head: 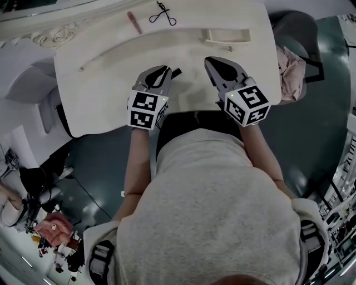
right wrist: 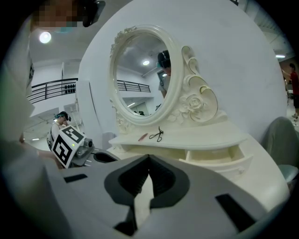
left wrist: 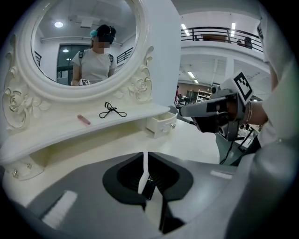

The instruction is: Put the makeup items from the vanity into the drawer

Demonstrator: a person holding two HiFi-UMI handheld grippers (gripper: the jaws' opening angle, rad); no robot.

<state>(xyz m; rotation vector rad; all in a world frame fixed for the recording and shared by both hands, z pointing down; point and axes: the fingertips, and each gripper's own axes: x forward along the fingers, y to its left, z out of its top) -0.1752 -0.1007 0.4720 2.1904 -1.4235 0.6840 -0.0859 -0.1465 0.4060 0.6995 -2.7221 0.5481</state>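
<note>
On the white vanity's raised back shelf [head: 100, 33] lie a pink stick [head: 134, 23] [left wrist: 83, 119] [right wrist: 142, 137] and a black eyelash curler [head: 162, 15] [left wrist: 112, 111] [right wrist: 159, 134]. To their right a small drawer [head: 227, 37] [left wrist: 161, 122] [right wrist: 224, 156] stands pulled out. My left gripper [head: 164, 71] [left wrist: 145, 156] hovers shut over the front of the tabletop. A small dark thing [left wrist: 148, 186] shows in the slit between its jaws; whether it is gripped is unclear. My right gripper [head: 214, 62] [right wrist: 148, 161] is beside it, shut with nothing in it.
An oval mirror [left wrist: 84, 46] [right wrist: 140, 74] in a carved frame rises behind the shelf. A dark chair with pink cloth [head: 290, 69] stands right of the vanity. The person stands close against the table's front edge [head: 183, 114].
</note>
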